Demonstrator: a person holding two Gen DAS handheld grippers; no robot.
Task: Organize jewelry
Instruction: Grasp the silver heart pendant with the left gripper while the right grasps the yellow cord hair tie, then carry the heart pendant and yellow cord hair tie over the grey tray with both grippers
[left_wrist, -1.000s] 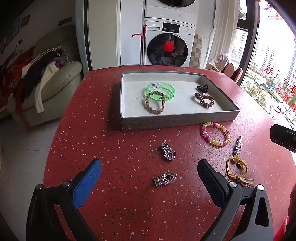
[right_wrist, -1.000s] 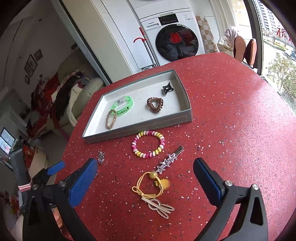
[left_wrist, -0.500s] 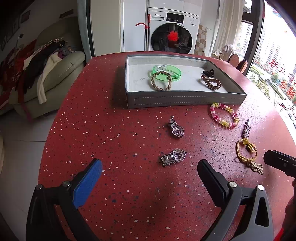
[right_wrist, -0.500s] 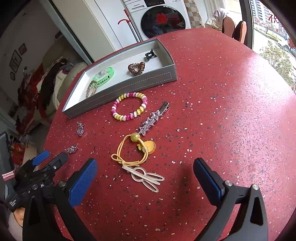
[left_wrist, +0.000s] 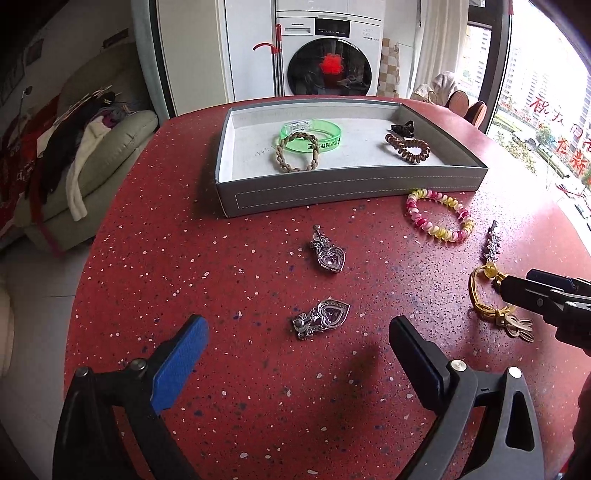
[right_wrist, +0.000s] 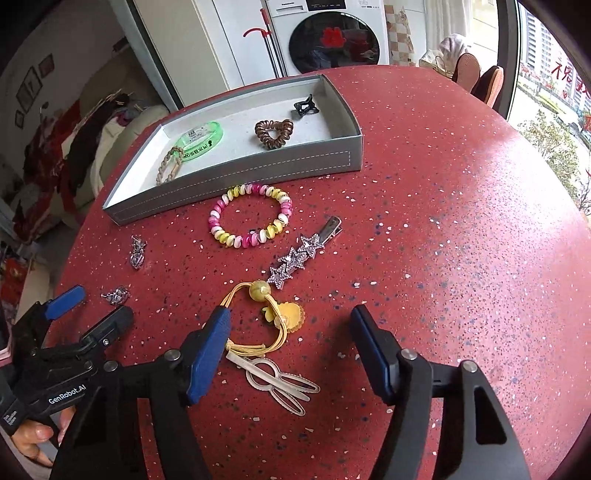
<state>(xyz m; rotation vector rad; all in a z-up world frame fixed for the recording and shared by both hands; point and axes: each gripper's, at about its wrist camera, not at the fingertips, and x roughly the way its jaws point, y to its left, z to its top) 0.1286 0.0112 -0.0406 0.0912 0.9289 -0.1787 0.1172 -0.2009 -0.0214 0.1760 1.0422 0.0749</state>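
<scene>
On the red speckled surface (left_wrist: 221, 280), the grey tray (left_wrist: 351, 190) sits toward the far side and holds a green bangle (left_wrist: 314, 134), a braided tan bracelet (left_wrist: 295, 155), a brown coil hair tie (left_wrist: 408, 147) and a small black clip (left_wrist: 402, 128). Just in front of the tray lies the pink and yellow bead bracelet (right_wrist: 251, 216), with the star hair clip (right_wrist: 299, 254) beside it. Two silver heart pendants (left_wrist: 328, 254) lie apart nearer the left side. The left claw (left_wrist: 295, 349) hovers with its jaws spread wide above the nearer heart pendant (left_wrist: 321, 319), gripping nothing. The right claw (right_wrist: 290, 343) hangs over the yellow cord hair tie (right_wrist: 258, 317); its jaws are closing, with the cord loop and its metal rabbit charm (right_wrist: 280, 380) between them. The blue left pad seems to touch the cord's edge, though the angle makes that hard to confirm, and the right pad stands well clear of it. A hand (right_wrist: 33, 432) shows at the lower left of the right wrist view, holding the left tool.
</scene>
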